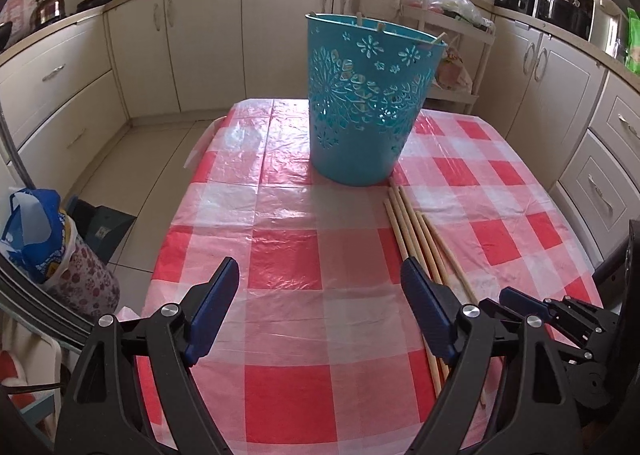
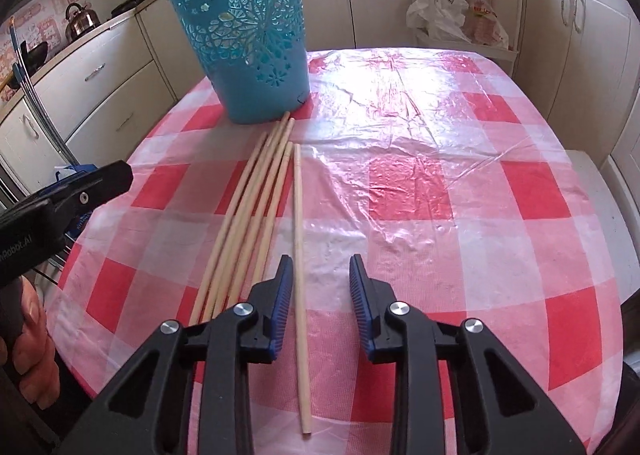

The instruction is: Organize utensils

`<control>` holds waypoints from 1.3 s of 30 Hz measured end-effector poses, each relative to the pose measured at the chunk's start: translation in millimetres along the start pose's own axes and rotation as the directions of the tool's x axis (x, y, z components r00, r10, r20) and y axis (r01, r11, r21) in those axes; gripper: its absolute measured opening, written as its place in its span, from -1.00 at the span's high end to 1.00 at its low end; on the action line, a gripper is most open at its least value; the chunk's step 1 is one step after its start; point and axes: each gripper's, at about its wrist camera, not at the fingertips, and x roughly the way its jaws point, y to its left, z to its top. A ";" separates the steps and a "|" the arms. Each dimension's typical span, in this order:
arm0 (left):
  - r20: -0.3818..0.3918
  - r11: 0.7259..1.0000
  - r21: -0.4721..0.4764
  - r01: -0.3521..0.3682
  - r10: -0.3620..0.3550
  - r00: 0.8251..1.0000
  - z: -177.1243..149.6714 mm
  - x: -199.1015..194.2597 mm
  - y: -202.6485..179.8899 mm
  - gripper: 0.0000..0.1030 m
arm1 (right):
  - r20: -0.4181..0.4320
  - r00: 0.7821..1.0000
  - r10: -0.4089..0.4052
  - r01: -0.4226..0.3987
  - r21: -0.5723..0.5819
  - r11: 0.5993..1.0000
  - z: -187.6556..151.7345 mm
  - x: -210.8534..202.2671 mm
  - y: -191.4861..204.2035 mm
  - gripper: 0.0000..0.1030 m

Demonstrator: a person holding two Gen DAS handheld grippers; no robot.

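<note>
The left hand-held gripper (image 1: 320, 311) hangs over the checked desk (image 1: 288, 255), wide open and holding nothing. One blue basket (image 2: 248, 51) stands at the far side, with a few stick ends showing at its rim. Five wooden sticks (image 2: 256, 211) lie in front of it. The right hand-held gripper (image 2: 320, 307) is half open, with the rightmost stick (image 2: 299, 255) between its fingers but not gripped.

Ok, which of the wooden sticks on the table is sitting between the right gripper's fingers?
The lone stick, lying apart to the right of the four bunched sticks; it runs between the open right gripper.
</note>
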 end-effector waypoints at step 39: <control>-0.142 0.973 0.221 0.072 -0.041 0.989 -2.0 64.0 -51.3 0.74 | -0.022 1.000 -0.013 0.014 0.068 0.998 18.4 12.1 -12.4 0.82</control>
